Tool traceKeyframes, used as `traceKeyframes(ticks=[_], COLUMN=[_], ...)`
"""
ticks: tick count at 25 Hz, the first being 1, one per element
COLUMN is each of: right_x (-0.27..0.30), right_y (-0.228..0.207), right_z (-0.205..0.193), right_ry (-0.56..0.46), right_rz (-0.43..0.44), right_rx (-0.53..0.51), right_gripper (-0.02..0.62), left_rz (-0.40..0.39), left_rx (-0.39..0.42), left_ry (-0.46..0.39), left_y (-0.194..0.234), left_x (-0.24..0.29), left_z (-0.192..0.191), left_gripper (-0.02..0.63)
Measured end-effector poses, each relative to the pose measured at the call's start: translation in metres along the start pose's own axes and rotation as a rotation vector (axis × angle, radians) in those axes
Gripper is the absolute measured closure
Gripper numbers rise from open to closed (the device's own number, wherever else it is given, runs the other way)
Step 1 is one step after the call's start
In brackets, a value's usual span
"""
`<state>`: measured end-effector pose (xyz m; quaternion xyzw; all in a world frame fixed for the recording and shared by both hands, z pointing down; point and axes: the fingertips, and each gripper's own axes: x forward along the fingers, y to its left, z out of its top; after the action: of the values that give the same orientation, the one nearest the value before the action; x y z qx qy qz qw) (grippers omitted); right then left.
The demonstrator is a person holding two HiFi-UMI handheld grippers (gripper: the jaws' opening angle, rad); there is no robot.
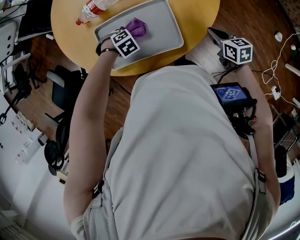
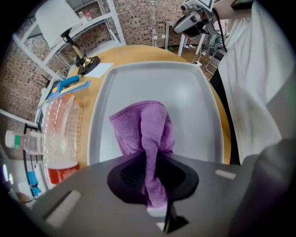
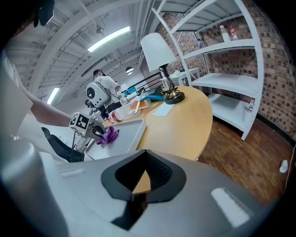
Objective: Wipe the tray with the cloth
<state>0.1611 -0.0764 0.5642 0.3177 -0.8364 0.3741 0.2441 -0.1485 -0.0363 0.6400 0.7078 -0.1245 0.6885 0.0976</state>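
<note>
A grey tray (image 1: 159, 28) lies on the round yellow table (image 1: 197, 14). A purple cloth (image 1: 136, 27) rests on the tray's near-left part. My left gripper (image 1: 124, 42) is shut on the cloth, which bunches up between the jaws and spreads onto the tray floor in the left gripper view: cloth (image 2: 145, 132), left gripper (image 2: 155, 185), tray (image 2: 189, 97). My right gripper (image 1: 236, 49) is held off the table beside the person's body, jaws together with nothing in them. From the right gripper (image 3: 141, 183) view, the tray (image 3: 129, 134), cloth (image 3: 108, 135) and left gripper (image 3: 85, 124) show far off.
A plastic bottle (image 1: 93, 9) with a red label lies on the table just left of the tray, bottle (image 2: 60, 139). A desk lamp (image 3: 166, 88) and a paper sheet (image 2: 99, 69) sit at the table's far side. Chairs (image 1: 63, 91) and cables (image 1: 276, 70) are on the floor.
</note>
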Motion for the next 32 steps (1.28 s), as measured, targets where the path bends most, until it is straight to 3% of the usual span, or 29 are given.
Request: traceKeyframes(ticks=[5,14,18,22,26,32], right_x=[0.002,0.009,0.001,-0.002,-0.006,-0.004], right_y=[0.006,0.025,0.011,0.008,-0.008,0.007], right_z=[0.009,0.01,0.014,0.008,0.004,-0.005], right_ry=[-0.002,0.003,-0.003,-0.003,0.011,0.015], right_rz=[0.003,-0.005,-0.009,-0.035,-0.046,-0.073], right_rx=[-0.017,-0.023,-0.016,0.004,0.022,0.036], right_gripper=[0.594,0.594,0.594,0.594,0.592,0.594], left_rz=[0.008,0.019,0.034,-0.001,-0.002,0.012], left_rx=[-0.063,-0.064,-0.047,-0.021,-0.052,-0.032], left_ry=[-0.013,0.006,0.002,-0.003,-0.016,-0.011], left_y=[0.0,-0.001,-0.001,0.0,0.023,0.051], left_x=[-0.001,-0.003,-0.001,0.002,0.004,0.003], left_z=[-0.036,-0.091,-0.085,-0.084,-0.069,-0.085], left_gripper=[0.563,0.563,0.563,0.561,0.561,0.561])
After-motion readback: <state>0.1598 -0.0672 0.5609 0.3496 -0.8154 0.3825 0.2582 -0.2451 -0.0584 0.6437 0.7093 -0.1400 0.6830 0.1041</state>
